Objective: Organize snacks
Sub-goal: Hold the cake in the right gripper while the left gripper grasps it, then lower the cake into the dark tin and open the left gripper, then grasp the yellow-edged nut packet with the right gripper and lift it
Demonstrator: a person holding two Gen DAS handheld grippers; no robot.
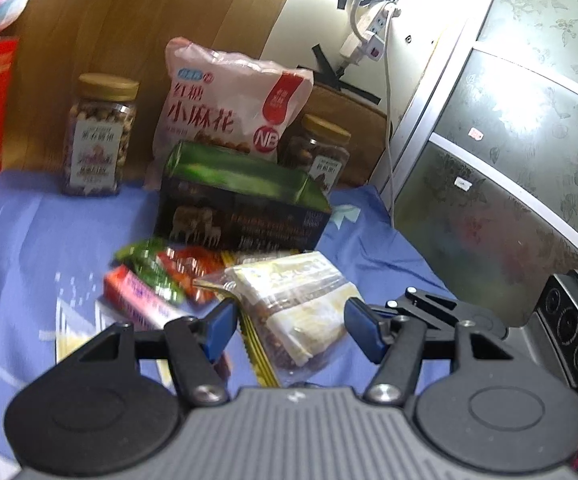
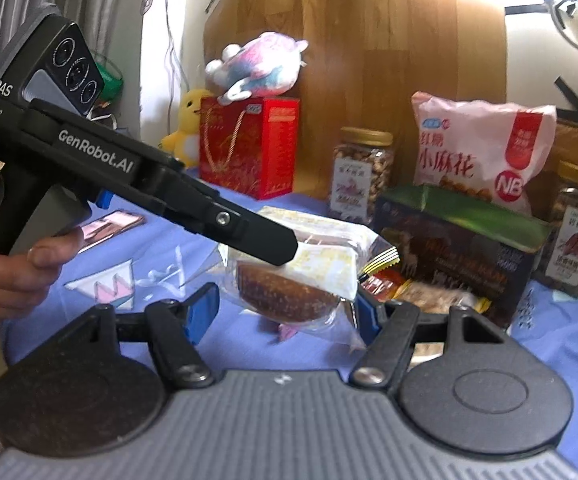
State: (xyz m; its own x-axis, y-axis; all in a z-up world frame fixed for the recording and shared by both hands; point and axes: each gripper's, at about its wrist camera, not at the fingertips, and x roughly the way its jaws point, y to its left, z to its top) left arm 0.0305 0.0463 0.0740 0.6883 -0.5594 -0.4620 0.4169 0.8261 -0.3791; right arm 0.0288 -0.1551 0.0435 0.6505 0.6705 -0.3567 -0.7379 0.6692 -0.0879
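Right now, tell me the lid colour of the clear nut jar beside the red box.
Gold lid, clearest in the left wrist view.

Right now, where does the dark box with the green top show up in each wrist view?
Left wrist view: the dark box with the green top sits centre, just above the middle, in front of the pink snack bag.
Right wrist view: the same box lies right of centre, again below the pink bag.
Shared landmark: the pink snack bag standing behind the box.
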